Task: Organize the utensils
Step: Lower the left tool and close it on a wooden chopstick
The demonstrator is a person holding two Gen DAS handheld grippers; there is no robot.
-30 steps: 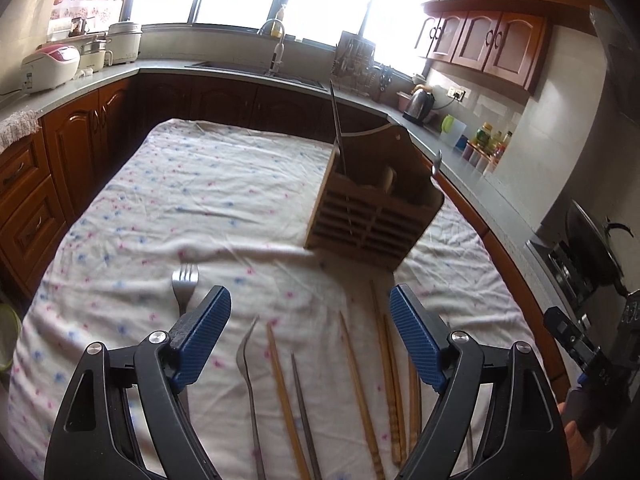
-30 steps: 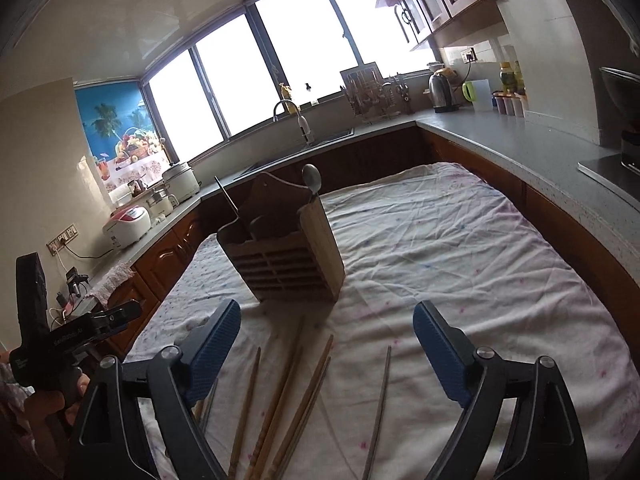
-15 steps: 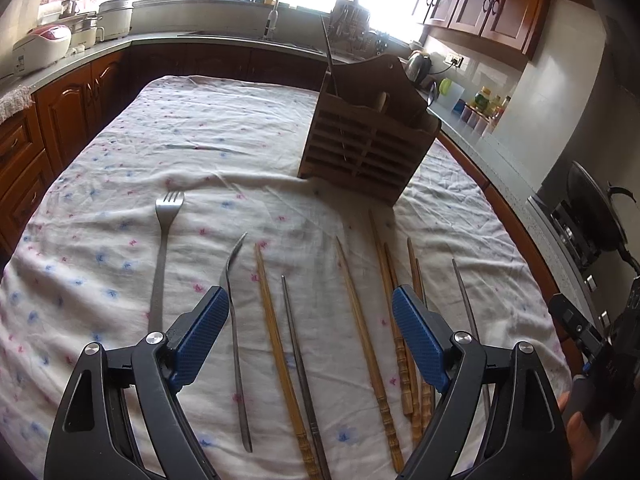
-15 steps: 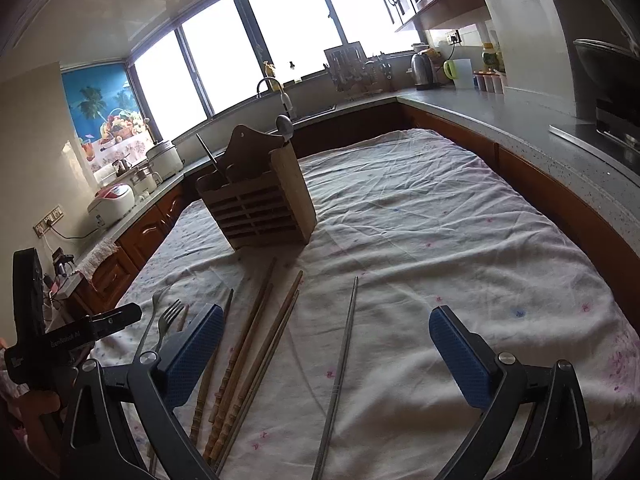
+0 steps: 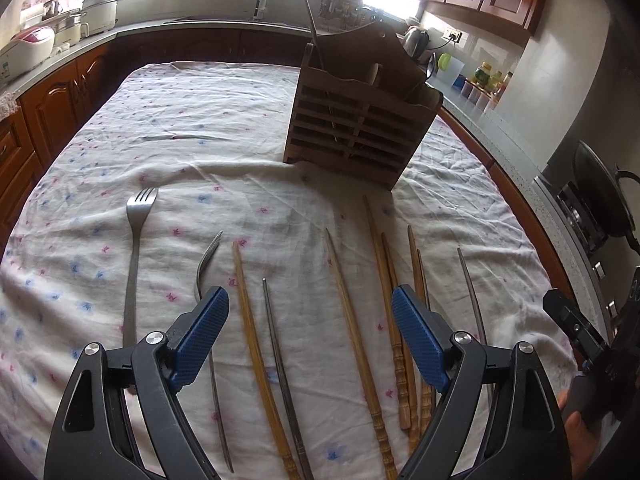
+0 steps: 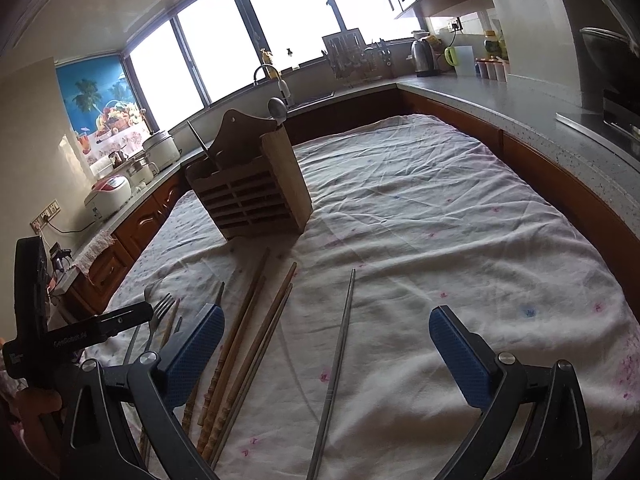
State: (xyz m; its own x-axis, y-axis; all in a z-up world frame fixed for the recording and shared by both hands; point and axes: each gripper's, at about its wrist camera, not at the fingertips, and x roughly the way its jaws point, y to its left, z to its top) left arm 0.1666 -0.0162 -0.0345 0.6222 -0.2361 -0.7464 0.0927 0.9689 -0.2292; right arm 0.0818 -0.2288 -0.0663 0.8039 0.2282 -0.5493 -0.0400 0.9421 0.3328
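A wooden slatted utensil holder (image 5: 360, 120) stands on the cloth-covered table; it also shows in the right wrist view (image 6: 252, 192) with a spoon (image 6: 277, 109) sticking out. In front of it lie a flat fork (image 5: 136, 240), a second fork on its side (image 5: 206, 264), several wooden chopsticks (image 5: 352, 308) and metal chopsticks (image 5: 280, 352). My left gripper (image 5: 310, 340) is open and empty above them. My right gripper (image 6: 326, 354) is open and empty over a lone metal chopstick (image 6: 340, 340), with wooden chopsticks (image 6: 248, 320) to its left.
The flowered tablecloth (image 5: 200, 120) covers the table. Counters and wooden cabinets (image 5: 48, 96) ring it on three sides. A rice cooker (image 6: 110, 196), sink tap (image 6: 272, 76), kettle (image 6: 422, 54) and stove with pan (image 5: 600, 200) stand on the counters.
Both grippers have drawn back and tilted down towards the near end of the table. More of the forks and chopsticks show now. Both stay open and empty.
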